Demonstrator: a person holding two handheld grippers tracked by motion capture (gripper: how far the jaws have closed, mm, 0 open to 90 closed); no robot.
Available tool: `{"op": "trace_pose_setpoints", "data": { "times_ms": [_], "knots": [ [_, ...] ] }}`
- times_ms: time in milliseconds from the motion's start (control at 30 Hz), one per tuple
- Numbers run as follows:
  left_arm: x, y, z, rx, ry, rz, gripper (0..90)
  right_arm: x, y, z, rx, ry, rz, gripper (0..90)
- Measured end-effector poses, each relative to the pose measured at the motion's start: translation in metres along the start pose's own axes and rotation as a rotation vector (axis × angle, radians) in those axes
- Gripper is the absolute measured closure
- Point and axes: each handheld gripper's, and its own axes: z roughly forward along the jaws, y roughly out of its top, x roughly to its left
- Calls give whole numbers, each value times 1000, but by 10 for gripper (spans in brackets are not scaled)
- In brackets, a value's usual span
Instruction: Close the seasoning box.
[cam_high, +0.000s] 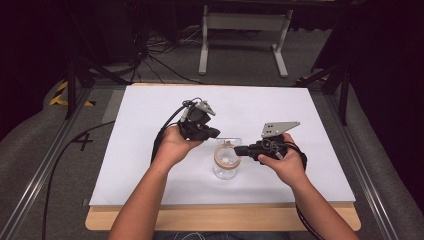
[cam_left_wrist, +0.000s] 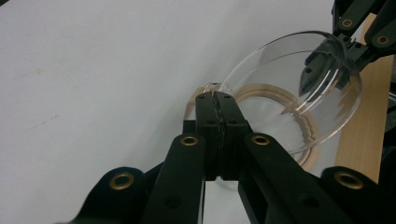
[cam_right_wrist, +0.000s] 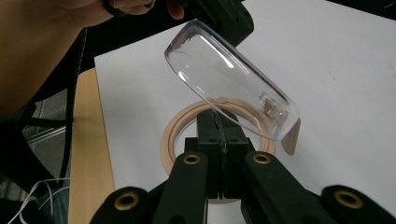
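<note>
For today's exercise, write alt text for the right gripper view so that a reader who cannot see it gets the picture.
The right tongs, shut, grip the tan rim of a jar standing on a white table. Above it, a clear round lid hangs tilted, held at its far edge by the left tongs, with a hand at upper left.
</note>
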Motion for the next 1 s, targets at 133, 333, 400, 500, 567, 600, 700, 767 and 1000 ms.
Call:
{"op": "trace_pose_setpoints", "data": {
  "times_ms": [133,333,400,500,567,600,700,767,1000],
  "knots": [
    [-2,-9,-10,-7,-7,-15,895,3,-1,0,29,11,-9,897],
    [-6,-28,-26,-4,-32,-26,895,6,-1,-1,92,27,-29,898],
    [-6,-33,-29,2,-40,-36,895,7,-1,-2,113,30,-40,897],
    [-6,-39,-36,23,-41,-48,894,8,-1,-2,136,34,-44,898],
    [-6,-42,-39,25,-46,-51,894,9,-2,-2,147,33,-49,898],
    [-6,-43,-40,33,-47,-50,894,9,-2,-2,152,35,-51,898],
    [-6,-47,-45,35,-45,-54,890,9,-4,-2,170,39,-52,898],
    [-5,-48,-47,31,-46,-53,890,8,-5,-2,185,40,-49,898],
    [-2,-51,-50,42,-39,-59,883,7,-8,-4,244,48,-52,898]
  ]
}}
